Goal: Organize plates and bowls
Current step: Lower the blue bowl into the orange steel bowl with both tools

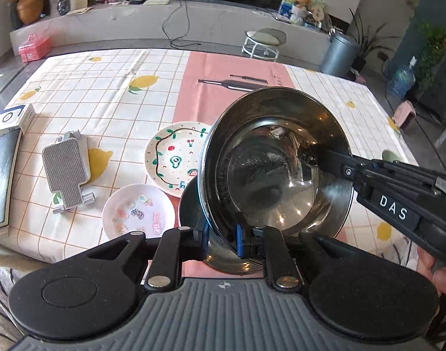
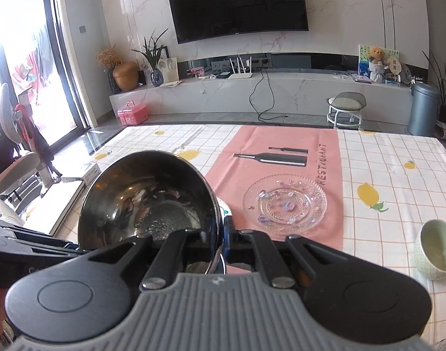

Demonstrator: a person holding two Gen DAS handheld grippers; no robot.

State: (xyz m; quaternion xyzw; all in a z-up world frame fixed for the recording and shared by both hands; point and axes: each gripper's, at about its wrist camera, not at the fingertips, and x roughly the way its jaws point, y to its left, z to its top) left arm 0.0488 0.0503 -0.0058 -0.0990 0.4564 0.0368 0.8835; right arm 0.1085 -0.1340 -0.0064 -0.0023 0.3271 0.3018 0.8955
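The shiny round steel bowl is tilted above the desk, mid-frame. The left tool is clamped on its bottom rim. The right tool is clamped on its right rim. A painted plate lies lower left.

A home living room: wall television, marble media console, houseplants.

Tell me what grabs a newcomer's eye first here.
A shiny steel bowl fills the middle, tilted above the checked tablecloth, its rim gripped by the left claw and right claw. Left of it lie a painted plate and a pink plate.
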